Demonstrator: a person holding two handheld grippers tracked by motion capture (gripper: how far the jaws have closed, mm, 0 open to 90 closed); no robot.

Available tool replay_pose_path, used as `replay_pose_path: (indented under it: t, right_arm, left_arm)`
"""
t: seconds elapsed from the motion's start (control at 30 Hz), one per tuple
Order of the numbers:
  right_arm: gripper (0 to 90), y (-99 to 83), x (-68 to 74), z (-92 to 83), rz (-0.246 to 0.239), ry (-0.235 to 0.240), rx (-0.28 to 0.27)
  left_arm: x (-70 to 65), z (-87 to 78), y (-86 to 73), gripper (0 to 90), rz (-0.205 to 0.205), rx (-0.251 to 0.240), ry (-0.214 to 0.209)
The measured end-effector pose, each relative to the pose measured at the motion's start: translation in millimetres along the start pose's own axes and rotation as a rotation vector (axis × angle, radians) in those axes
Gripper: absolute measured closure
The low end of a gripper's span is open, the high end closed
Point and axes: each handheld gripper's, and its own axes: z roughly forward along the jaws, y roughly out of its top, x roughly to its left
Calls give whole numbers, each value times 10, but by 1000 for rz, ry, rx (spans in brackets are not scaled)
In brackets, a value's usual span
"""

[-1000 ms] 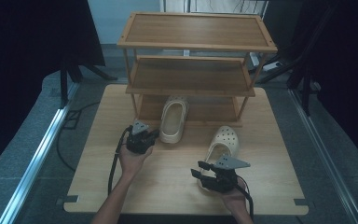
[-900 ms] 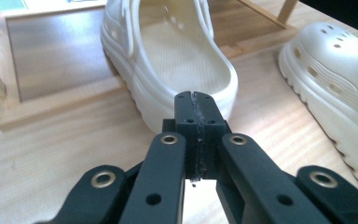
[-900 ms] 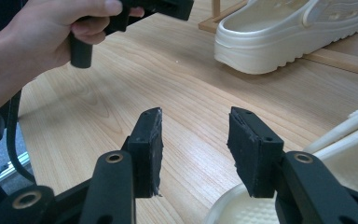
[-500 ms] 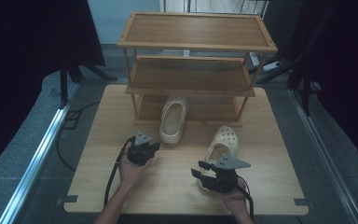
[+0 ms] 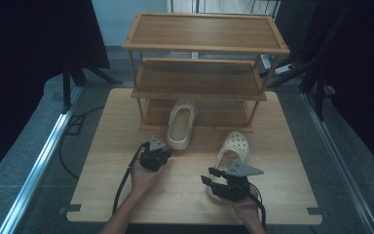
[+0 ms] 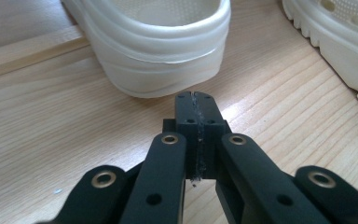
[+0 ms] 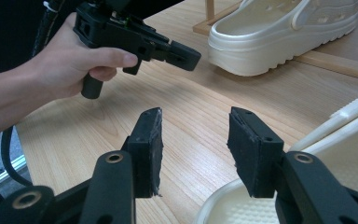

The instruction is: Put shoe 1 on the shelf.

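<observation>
**Clogs on the table, nothing gripped**

Left gripper (image 6: pixel 196 100), jaws pressed together and empty, points at the heel of the far cream clog (image 5: pixel 180 124). Right gripper (image 7: pixel 196 140) stands wide open, empty, just over the near clog's (image 5: pixel 233 148) heel rim.

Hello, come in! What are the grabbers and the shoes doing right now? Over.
Left gripper shut, empty, at left clog's heel. Right gripper open, empty, by right clog. Shelf rack behind; path clear.

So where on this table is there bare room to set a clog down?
Bare table left of the left gripper, and right of the right clog; rack's top shelf and middle shelf. Crowded: between the grippers and left clog.
</observation>
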Motion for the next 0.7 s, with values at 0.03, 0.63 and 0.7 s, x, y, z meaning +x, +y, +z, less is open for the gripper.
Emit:
replay_pose_path:
  t: [0.03,0.63,0.7]
  right_arm:
    - [545,0,-1,0,1,1,0]
    - [549,10,12,-17,-7,6,-14]
    - [549,10,5,-21,-5,7,-16]
  left_arm:
    - [-8,17,5,900,1,1,1]
    - [-44,290,183,900,-4,18,1]
    - [-45,344,218,900,-1,17,3]
